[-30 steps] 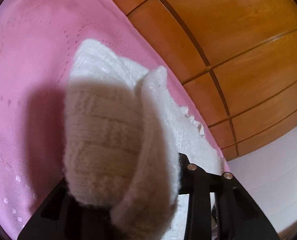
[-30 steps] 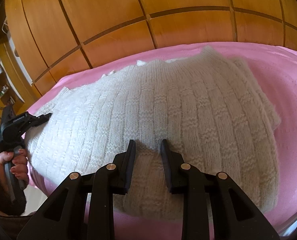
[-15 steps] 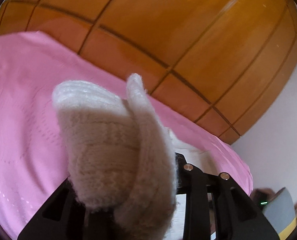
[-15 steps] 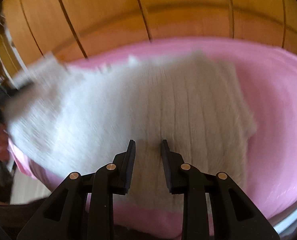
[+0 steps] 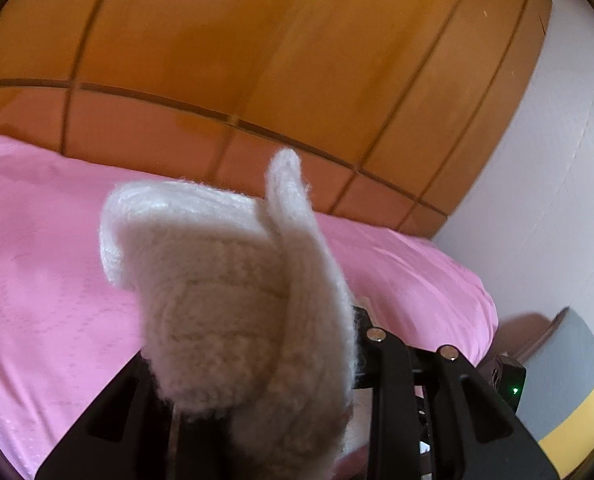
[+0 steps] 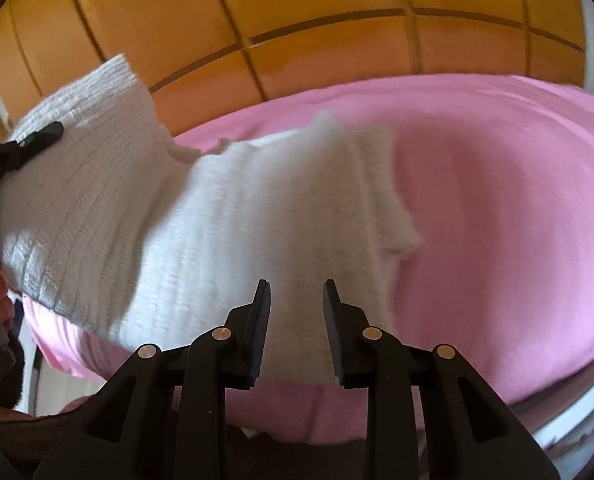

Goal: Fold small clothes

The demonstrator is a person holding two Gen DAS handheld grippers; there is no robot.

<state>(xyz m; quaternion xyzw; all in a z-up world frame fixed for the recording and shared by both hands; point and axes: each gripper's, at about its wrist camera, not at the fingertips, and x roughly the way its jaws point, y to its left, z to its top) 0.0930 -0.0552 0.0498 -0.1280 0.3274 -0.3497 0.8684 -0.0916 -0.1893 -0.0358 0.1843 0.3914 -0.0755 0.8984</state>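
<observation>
Sweater [image 5: 233,320] bunched over left gripper [image 6: 41,140] jaws

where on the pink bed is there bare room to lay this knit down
Bare pink bedspread lies right of the white knit, up to the wooden panel wall. The left side is crowded: the left gripper lifts the knit there.

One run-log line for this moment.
left gripper: shut on white knit garment, end lifted | right gripper: jaws open, empty | surface: pink bedspread
</observation>
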